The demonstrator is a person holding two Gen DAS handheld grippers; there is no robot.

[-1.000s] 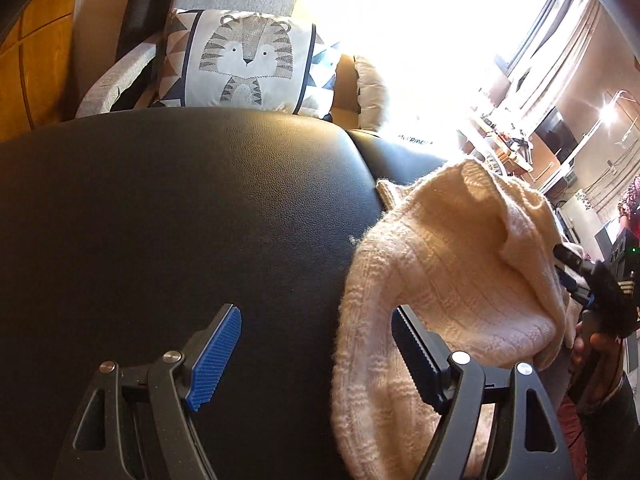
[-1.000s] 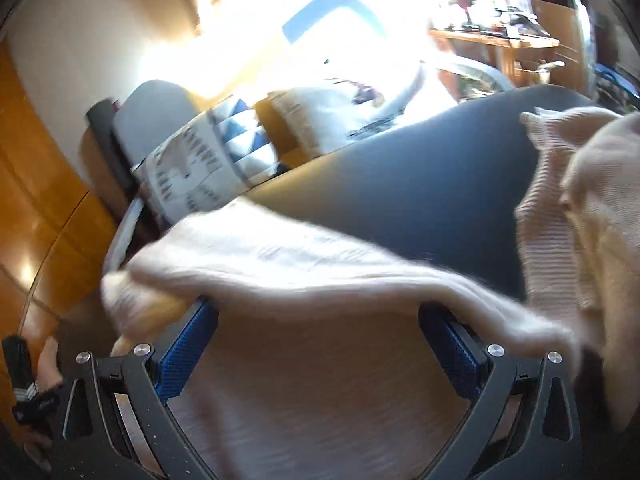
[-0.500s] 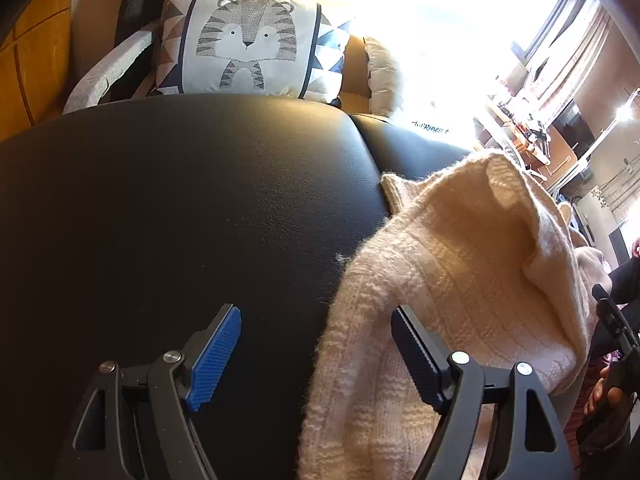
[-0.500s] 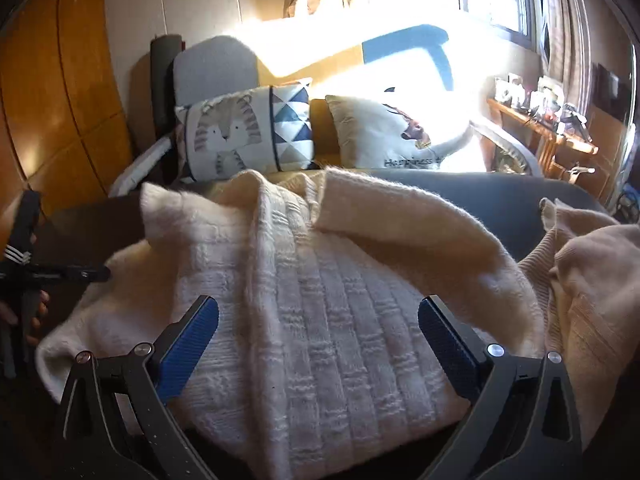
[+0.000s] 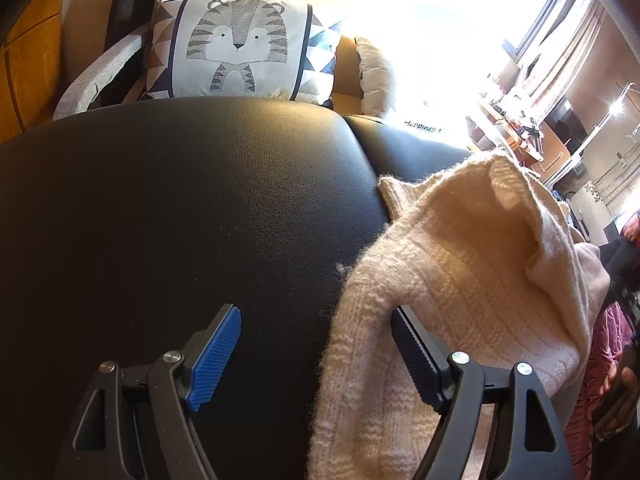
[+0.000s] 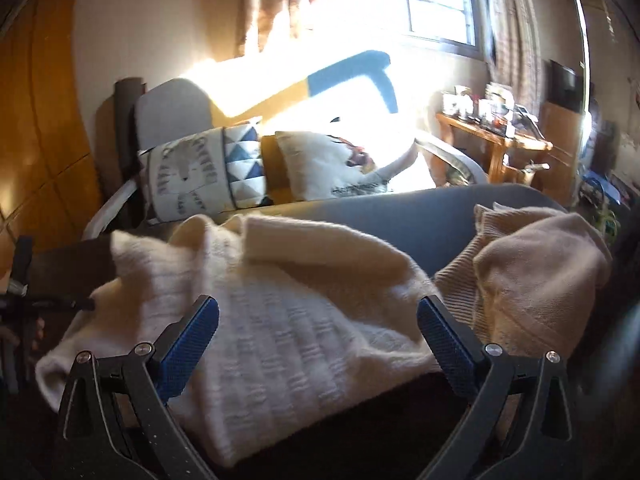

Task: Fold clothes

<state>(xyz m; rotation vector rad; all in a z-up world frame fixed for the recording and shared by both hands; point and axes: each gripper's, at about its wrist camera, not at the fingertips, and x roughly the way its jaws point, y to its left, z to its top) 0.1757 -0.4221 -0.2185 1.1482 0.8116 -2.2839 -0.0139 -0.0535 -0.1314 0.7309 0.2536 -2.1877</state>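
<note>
A cream knitted sweater (image 6: 256, 312) lies bunched on a black leather surface (image 5: 180, 208). In the left wrist view the sweater (image 5: 460, 300) is at the right, its edge lying between the open fingers and over the right finger. My left gripper (image 5: 316, 344) is open and holds nothing. My right gripper (image 6: 318, 328) is open and hovers just above the sweater's middle. A second, beige knitted garment (image 6: 536, 272) lies crumpled to the right of the cream one.
A tiger-print cushion (image 5: 236, 44) and a white cushion (image 6: 332, 164) rest on a grey armchair (image 6: 172, 108) behind the black surface. A wooden side table (image 6: 496, 140) with small items stands under the window at the right. Wooden panelling (image 6: 36, 120) is at the left.
The right gripper let the cream sweater drop onto the surface and pulled back above it. The left gripper has closed in slightly on the sweater's left edge.
</note>
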